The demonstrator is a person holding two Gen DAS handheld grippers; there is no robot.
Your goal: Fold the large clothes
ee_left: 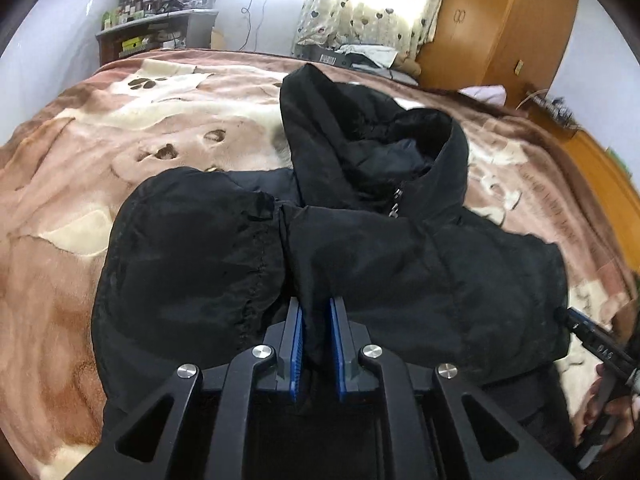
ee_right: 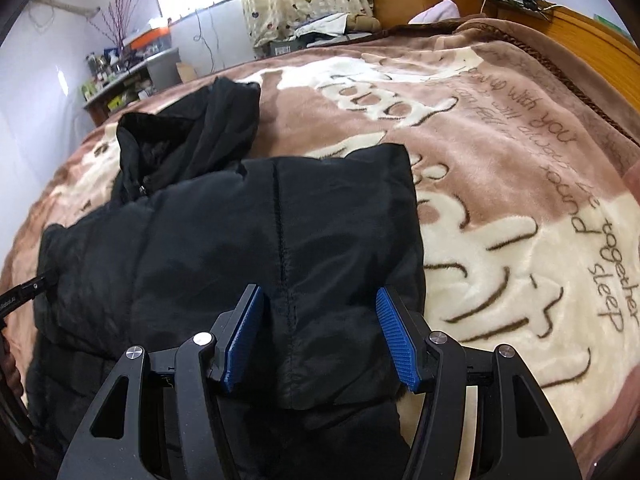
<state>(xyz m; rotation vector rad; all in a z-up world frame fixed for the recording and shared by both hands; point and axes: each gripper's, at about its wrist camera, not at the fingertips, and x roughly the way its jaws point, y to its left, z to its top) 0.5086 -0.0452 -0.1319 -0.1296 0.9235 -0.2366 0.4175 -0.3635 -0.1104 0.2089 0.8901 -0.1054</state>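
While the jacket [ee_left: 360,248] lay partly folded near the bed's [ee_left: 80,152] front edge, left tool [ee_left: 317,308] pinched a fabric fold and right tool [ee_right: 320,300] gripped the thick hem, apparently for doubling it over.

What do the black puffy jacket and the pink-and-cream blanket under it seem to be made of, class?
Black puffy jacket: probably padded nylon or polyester shell, with a slight sheen, stitched seams and puffy panels. Pink-and-cream blanket: likely plush fleece, matte, with a fuzzy pile that shows brushed marks.
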